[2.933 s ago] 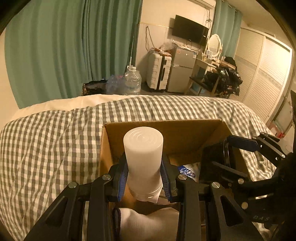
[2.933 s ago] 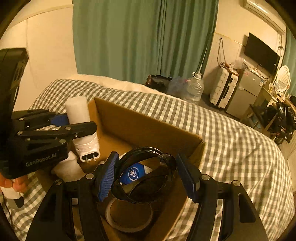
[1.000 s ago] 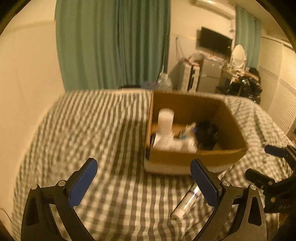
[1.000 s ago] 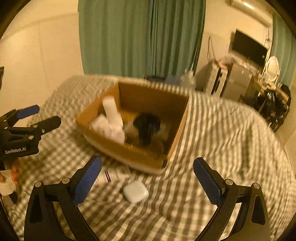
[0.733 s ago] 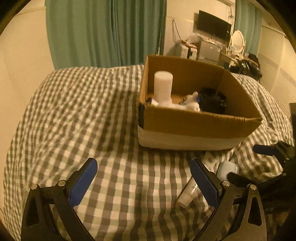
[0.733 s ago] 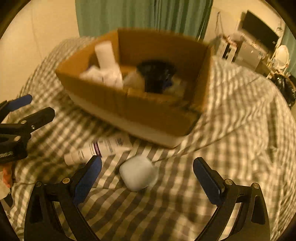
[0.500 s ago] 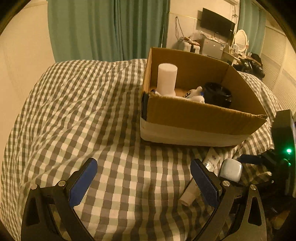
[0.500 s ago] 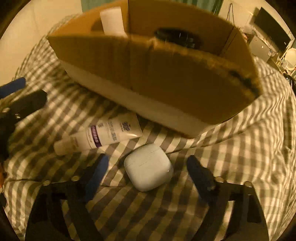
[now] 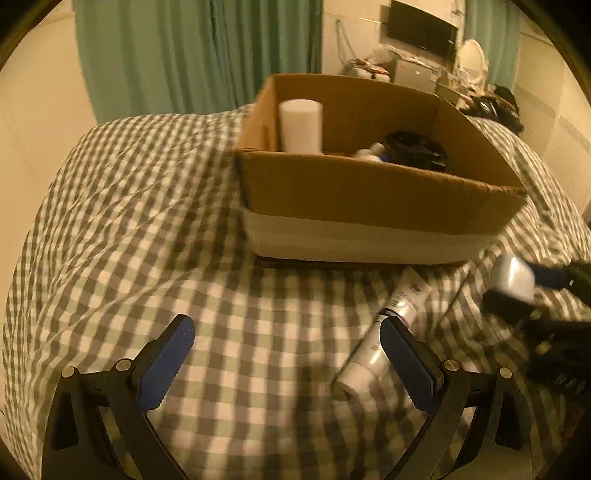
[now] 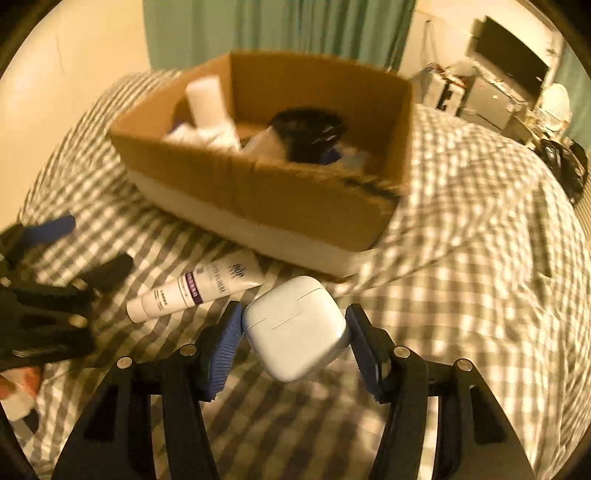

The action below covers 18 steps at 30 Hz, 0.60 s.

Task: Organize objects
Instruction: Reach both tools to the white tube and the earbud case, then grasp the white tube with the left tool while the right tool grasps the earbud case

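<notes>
A cardboard box [image 9: 369,192] [image 10: 266,192] stands on the checked bedcover and holds a white cylinder [image 9: 301,125] [image 10: 208,99], a black round thing [image 9: 415,149] [image 10: 308,127] and other small items. My right gripper [image 10: 295,328] is shut on a white earbud case [image 10: 295,326] [image 9: 513,277], lifted just in front of the box. A white tube with a purple band [image 10: 195,284] [image 9: 384,332] lies on the cover by the box. My left gripper [image 9: 286,358] is open and empty, with the tube just inside its right finger.
Green curtains [image 9: 207,48] hang behind the bed. A TV [image 9: 421,27], a small fridge and cluttered furniture stand at the far right. The checked bedcover [image 9: 129,221] spreads wide to the left of the box.
Both grippers let go of the cylinder and the black thing in the box and drew back. My right gripper then dropped to the earbud case, closed on it and raised it.
</notes>
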Tool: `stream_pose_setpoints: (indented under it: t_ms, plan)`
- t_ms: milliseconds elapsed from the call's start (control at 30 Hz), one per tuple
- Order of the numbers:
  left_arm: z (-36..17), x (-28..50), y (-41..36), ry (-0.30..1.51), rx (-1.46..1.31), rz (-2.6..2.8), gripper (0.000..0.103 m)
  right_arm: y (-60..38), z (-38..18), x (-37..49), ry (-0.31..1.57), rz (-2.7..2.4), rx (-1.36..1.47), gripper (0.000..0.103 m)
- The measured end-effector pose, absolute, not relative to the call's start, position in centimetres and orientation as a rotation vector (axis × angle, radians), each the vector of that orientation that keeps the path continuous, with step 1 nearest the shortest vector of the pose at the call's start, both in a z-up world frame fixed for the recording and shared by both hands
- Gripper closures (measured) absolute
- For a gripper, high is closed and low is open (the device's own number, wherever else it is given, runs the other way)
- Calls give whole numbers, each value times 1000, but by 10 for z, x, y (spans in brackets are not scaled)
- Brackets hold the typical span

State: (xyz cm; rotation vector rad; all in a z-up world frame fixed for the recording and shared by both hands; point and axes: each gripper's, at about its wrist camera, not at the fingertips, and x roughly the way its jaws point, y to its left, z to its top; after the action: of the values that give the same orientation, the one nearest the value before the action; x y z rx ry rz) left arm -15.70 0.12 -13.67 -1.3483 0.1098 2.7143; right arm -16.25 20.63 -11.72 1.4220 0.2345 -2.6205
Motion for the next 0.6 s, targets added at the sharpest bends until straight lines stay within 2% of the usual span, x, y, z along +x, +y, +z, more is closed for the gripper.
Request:
stream_pose_setpoints:
  t_ms: [267,333,400,433,467,500,600]
  plan:
    - [-157,-166,59,293,-1332,2582,2,229,-103,-168,89,-2662,1393,46]
    - [-164,-173,63,251,-1370,2548,12,224,-107,-172,70,-2639,1403,46]
    - [-170,-178,63,198,-1404,2526,39,222,-113,-173,56,-2615,1415,46]
    - [-174,-179,64,186,-1419,2507,46,221,-113,-174,55,-2612,1418,46]
    - [-175,-179,64,182,-1421,2493,57,220,-114,-174,56,-2609,1420,46]
    - [-175,-178,65,185,-1416,2491,64,220,-114,-174,56,-2605,1420,46]
    - [-171,-173,66,194,-1387,2491,73,221,-115,-175,55,-2603,1425,46]
